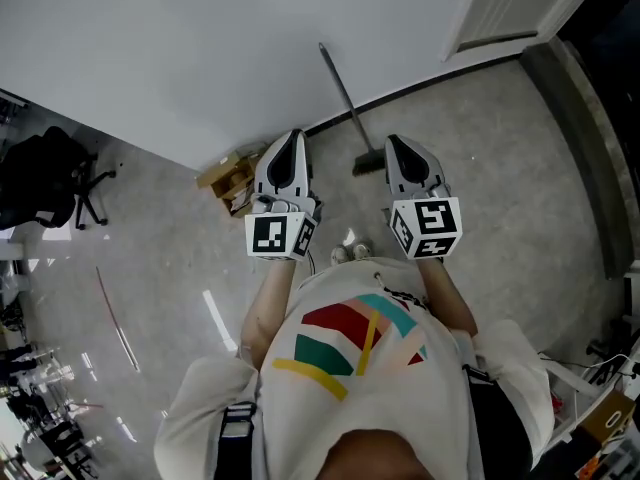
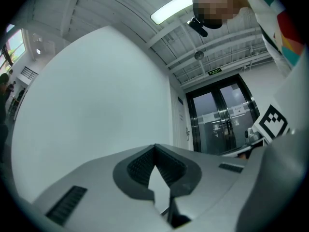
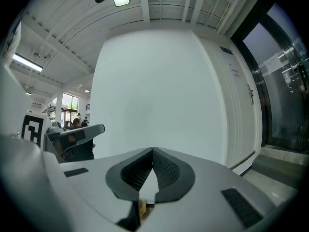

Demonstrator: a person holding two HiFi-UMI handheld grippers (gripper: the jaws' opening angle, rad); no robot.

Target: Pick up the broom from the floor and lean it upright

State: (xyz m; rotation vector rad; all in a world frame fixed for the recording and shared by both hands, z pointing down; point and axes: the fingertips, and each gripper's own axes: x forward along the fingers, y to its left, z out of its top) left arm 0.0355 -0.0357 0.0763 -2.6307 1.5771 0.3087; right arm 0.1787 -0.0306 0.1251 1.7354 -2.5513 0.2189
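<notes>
The broom (image 1: 347,103) leans upright against the white wall (image 1: 230,38), its dark head (image 1: 368,163) on the grey floor at the baseboard. Both grippers are held up in front of the person's chest, short of the broom and apart from it. My left gripper (image 1: 292,136) is to the left of the broom head and my right gripper (image 1: 393,140) just to its right. In the left gripper view the jaw tips (image 2: 155,146) meet with nothing between them. The right gripper view shows the same, tips (image 3: 152,150) together and empty, facing the blank wall.
Cardboard scraps (image 1: 232,178) lie by the wall left of the left gripper. A black office chair (image 1: 55,173) stands at far left. A white door (image 1: 510,3) and a dark floor strip (image 1: 590,148) are to the right, with glass doors (image 2: 222,120) beyond.
</notes>
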